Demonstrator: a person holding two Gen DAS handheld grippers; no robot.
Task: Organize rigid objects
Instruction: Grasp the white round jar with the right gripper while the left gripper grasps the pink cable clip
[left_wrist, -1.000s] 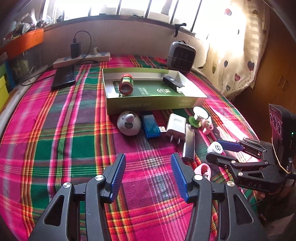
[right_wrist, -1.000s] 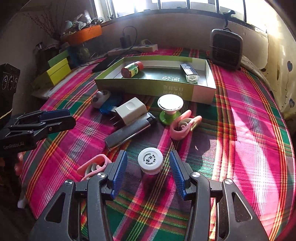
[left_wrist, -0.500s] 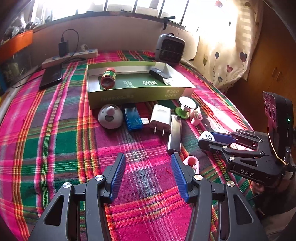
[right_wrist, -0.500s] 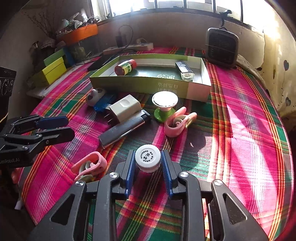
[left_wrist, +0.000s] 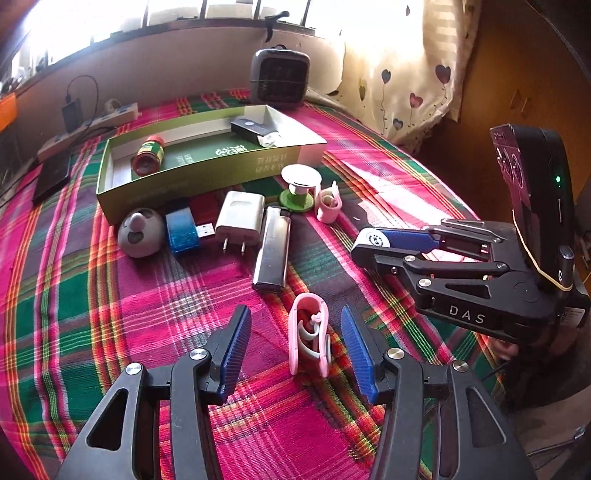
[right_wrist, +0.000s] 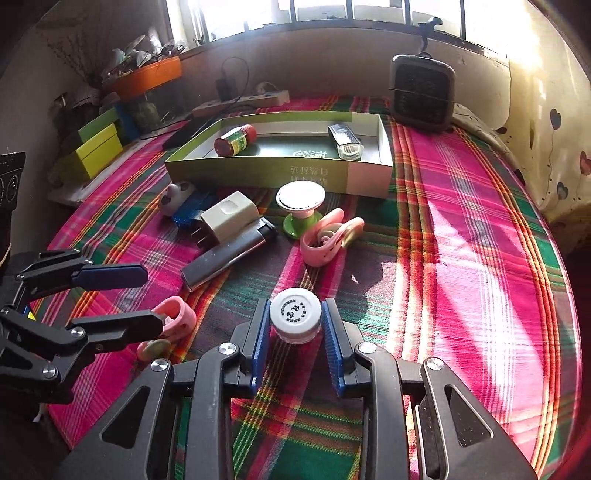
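Surface: counter under a pink-and-green plaid cloth (right_wrist: 461, 236), window behind, small heater (right_wrist: 421, 92) at the far edge.
Box: green open box (right_wrist: 280, 173) holds a red-capped bottle (right_wrist: 234, 139) and a black lighter case (right_wrist: 345, 140).
Loose items: grey round toy (left_wrist: 140, 232), blue USB stick (left_wrist: 181, 230), white charger plug (left_wrist: 239, 218), silver lighter (left_wrist: 272, 253), green-based knob (left_wrist: 300, 184), 2 pink clips.
Right hand-held gripper (right_wrist: 295, 332): blue pads pressed on the sides of the white-capped bottle (right_wrist: 294, 315), near the front edge.
Left hand-held gripper (left_wrist: 293, 347): jaws wide apart, a pink clip (left_wrist: 308, 339) between them, untouched.
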